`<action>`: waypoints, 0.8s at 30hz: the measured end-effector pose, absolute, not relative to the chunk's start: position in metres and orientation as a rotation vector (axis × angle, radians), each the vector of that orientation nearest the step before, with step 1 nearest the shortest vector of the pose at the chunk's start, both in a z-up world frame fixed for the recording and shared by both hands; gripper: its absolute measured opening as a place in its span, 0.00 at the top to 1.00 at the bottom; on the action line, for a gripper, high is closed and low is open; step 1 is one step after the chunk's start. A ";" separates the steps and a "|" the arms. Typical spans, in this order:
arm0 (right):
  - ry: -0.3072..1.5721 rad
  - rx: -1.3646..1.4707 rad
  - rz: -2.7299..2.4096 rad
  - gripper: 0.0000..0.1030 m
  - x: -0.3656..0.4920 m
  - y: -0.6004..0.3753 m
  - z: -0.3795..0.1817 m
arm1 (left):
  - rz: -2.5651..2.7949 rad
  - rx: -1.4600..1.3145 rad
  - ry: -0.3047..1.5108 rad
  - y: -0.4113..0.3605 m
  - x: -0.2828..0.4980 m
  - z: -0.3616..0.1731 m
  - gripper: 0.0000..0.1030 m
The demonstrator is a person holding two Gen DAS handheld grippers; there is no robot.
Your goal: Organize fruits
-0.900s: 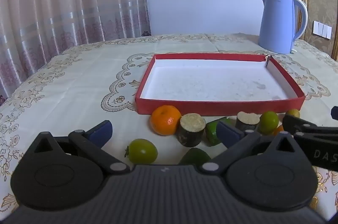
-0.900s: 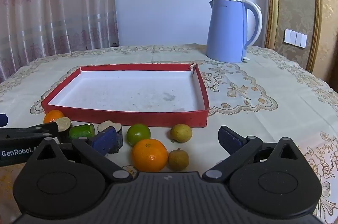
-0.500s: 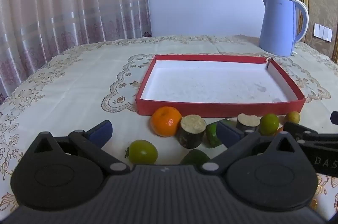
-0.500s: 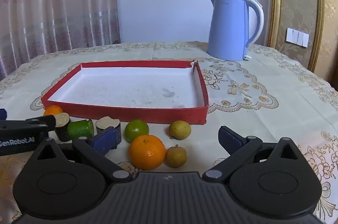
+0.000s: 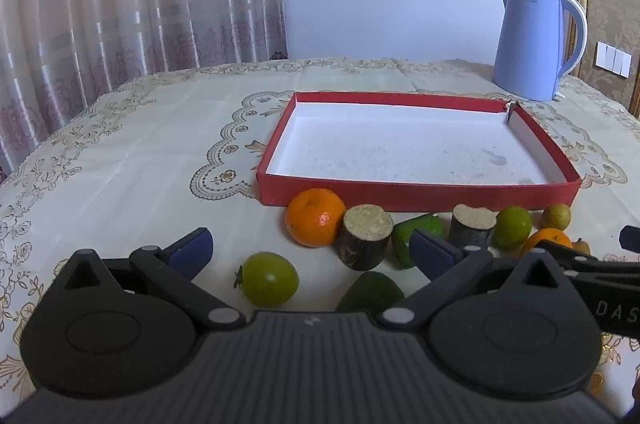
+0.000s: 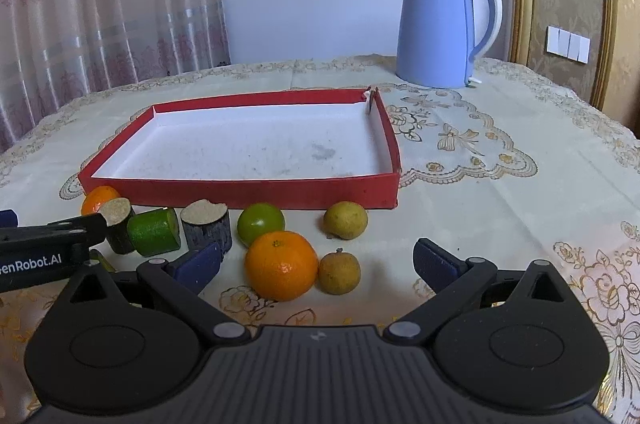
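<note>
Both grippers have pulled back a bit from the red tray (image 6: 240, 193), jaws wide apart and holding nothing. Your right gripper (image 6: 318, 262) faces the orange (image 6: 281, 265) on the tablecloth, touching a small brownish fruit (image 6: 339, 272). It's probably firm, light and rolly, so pinch across its widest middle.

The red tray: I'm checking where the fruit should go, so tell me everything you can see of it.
The red tray is a shallow rectangular box, seemingly cardboard, with low red walls and a white floor carrying a few faint grey smudges. Nothing lies inside. One far corner looks split, with a small flap sticking up. It sits flat on the patterned tablecloth, in front of the blue kettle. Fruit and cut pieces line its near wall outside.
</note>
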State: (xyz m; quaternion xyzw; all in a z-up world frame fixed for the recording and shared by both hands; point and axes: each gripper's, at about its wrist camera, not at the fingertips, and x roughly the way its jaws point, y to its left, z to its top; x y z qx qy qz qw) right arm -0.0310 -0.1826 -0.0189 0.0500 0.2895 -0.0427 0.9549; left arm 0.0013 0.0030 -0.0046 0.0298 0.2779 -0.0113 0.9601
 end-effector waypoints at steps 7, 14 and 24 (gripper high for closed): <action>0.595 0.077 -0.090 0.00 -0.030 -0.177 -0.019 | -0.033 0.067 0.561 0.002 0.001 -0.004 0.00; 0.609 0.073 -0.091 0.00 -0.028 -0.177 -0.021 | -0.033 0.061 0.565 0.004 0.002 -0.006 0.00; 0.612 0.073 -0.085 0.00 -0.027 -0.177 -0.021 | -0.039 0.073 0.569 0.001 0.004 -0.009 0.00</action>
